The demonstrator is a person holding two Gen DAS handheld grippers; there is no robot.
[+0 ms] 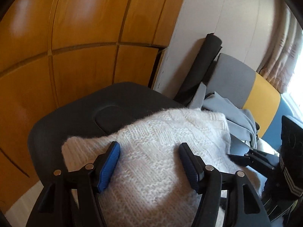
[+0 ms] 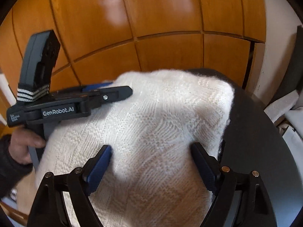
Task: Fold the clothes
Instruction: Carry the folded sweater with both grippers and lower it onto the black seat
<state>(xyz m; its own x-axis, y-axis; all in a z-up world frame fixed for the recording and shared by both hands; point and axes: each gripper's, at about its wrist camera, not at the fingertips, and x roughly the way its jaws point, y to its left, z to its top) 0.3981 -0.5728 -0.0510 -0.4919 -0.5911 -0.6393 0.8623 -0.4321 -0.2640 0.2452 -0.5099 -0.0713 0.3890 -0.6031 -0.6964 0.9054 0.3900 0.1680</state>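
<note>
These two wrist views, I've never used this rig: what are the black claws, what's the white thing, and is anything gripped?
No robot here: a person holds a two-finger gripper in each hand, each with a fisheye camera looking along its fingers. The left view shows the left gripper; the right view shows the right gripper, and the left one again from the side, held by a hand. Blue pads line the fingers. The white thing is a knit sweater lying folded on a dark round table. Both grippers stand open over the sweater; nothing is gripped. Behind are a wooden wardrobe and grey cloth.
</note>
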